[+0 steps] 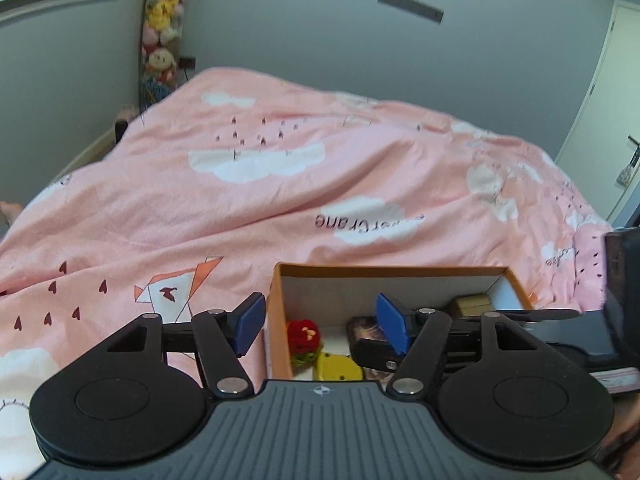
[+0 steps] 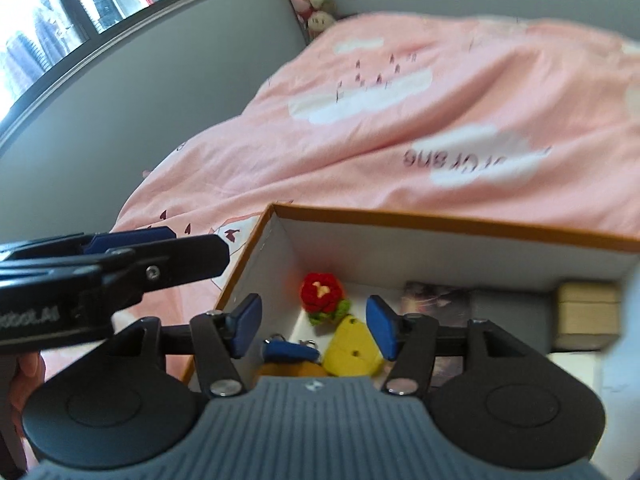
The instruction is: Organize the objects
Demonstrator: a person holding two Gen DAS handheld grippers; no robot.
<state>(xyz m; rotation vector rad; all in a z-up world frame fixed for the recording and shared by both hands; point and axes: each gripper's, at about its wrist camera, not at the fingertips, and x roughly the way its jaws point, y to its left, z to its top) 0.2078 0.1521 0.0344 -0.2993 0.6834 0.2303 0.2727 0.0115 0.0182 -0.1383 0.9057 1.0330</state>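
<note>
An orange-rimmed cardboard box with white inner walls sits on the pink bedspread. Inside lie a red crocheted flower, a yellow piece, a wooden block, a dark picture card, a black item and a blue clip. My left gripper is open and empty, straddling the box's left wall. My right gripper is open and empty, over the box's left part. The left gripper also shows in the right wrist view, left of the box.
The pink bedspread with white clouds fills the view beyond the box. Grey walls, a window at left, a column of plush toys in the corner and a white door at right.
</note>
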